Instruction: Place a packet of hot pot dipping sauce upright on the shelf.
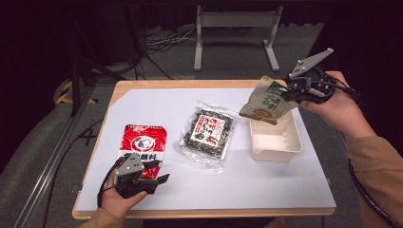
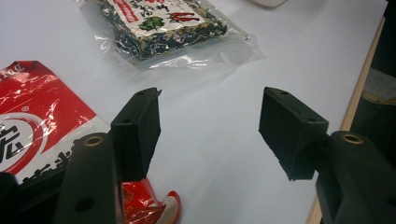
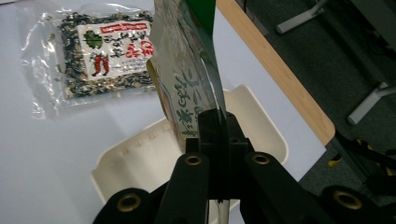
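right gripper [image 1: 291, 90] is clamping a green-and-tan snack pouch [image 1: 266, 102] by its top edge and holding it tilted over the far end of the cream plastic bin [image 1: 278, 147], lower corner hanging just above the rim, not yet inside. in the right gripper view the black jaws are pinched flat on the pouch [image 3: 187, 88] with the bin [image 3: 140, 158] sitting right below. so the step in hand looks like packing: pouch is being carried to the bin, drop still pending. next move calls for bringing the pouch lower and flatter so it clears the rim, then letting go; released from this tilt it could catch on the wall and tip out onto the white sheet [image 1: 266, 190]. left gripper [image 1: 159, 172] is resting low at the near edge with jaws standing apart, nothing between them, one pad [image 2: 135, 133] hovering over the bottom corner of the red packet [image 1: 142, 142]; that one looks like the next pick. clear seaweed-style bag [image 1: 207, 132] is lying between red packet and bin, untouched. writing: red packet is showing a white round logo and large black cjk characters, bag has a red-and-white label with a green leaf and chili graphic, pouch carries dark green characters; none of it is sharp enough for me to read.
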A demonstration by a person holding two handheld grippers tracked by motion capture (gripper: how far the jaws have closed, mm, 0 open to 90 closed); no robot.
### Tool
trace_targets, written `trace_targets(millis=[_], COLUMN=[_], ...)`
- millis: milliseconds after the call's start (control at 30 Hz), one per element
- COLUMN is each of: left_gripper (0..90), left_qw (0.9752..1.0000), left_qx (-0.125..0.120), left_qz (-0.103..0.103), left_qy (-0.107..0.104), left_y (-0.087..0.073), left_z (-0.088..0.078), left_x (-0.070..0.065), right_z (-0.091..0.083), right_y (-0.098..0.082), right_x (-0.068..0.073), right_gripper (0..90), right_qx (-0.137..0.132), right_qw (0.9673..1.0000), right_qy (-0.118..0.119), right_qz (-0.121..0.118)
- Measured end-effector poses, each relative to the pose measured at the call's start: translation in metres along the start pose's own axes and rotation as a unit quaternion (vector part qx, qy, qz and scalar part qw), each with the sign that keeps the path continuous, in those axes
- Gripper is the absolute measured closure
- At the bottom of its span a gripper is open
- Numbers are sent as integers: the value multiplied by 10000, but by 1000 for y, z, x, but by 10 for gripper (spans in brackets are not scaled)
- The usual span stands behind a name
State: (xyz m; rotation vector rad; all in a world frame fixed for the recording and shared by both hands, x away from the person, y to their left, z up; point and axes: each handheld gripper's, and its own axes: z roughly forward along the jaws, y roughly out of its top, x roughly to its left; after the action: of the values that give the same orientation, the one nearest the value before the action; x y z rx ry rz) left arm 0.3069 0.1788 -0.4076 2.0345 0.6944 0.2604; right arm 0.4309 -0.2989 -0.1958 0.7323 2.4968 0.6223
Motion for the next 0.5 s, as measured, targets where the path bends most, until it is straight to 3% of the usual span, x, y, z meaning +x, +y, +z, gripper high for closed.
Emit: trace_targets(millis=[500], left_gripper=[392], left_qw=[10000], left_qx=[-28], left_qz=[-67], left_qy=[17], left_y=[-2], left_z=[-2], left_x=[1], right_z=[8], right_y=[1], right_x=[-35], right_gripper=[897], right_qx=[27], right_qw=[9993], right_qy=[-379], right_qz=[5])
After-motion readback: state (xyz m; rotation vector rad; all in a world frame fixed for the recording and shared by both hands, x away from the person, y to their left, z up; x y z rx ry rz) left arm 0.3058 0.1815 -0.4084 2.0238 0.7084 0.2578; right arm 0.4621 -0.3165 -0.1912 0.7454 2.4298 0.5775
